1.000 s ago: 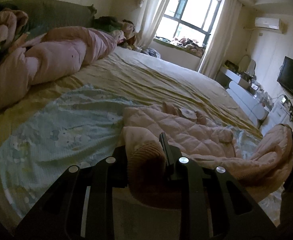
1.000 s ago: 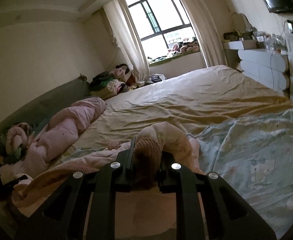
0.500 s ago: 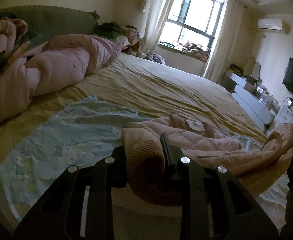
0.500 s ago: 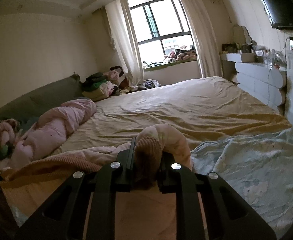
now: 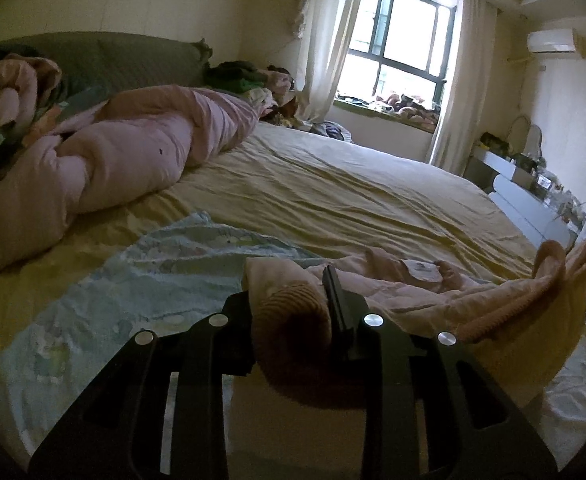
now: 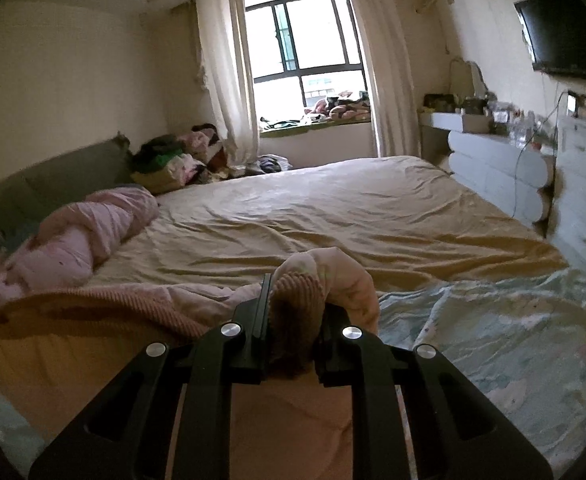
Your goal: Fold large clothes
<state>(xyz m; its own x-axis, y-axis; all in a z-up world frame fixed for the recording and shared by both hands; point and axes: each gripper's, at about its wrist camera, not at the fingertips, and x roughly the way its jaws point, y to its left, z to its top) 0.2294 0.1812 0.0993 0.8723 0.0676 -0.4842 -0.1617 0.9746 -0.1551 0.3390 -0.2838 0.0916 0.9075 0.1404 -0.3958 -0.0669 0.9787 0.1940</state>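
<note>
A pink quilted garment with ribbed hem hangs stretched between my two grippers above the bed. My left gripper is shut on one ribbed corner of it, bunched between the fingers. My right gripper is shut on the other ribbed corner; the garment runs off to the left from it. A white label shows on the garment's inside. The far corner held by the right gripper shows at the right edge of the left wrist view.
A light blue patterned blanket lies under the garment on the yellow bed sheet. A rolled pink duvet lies along the headboard side. A clothes pile, window, white dresser and wall TV stand beyond.
Both grippers have lifted and tilted up with the garment; it has risen off the blue blanket and pulled straighter between them. More of the room now shows.
</note>
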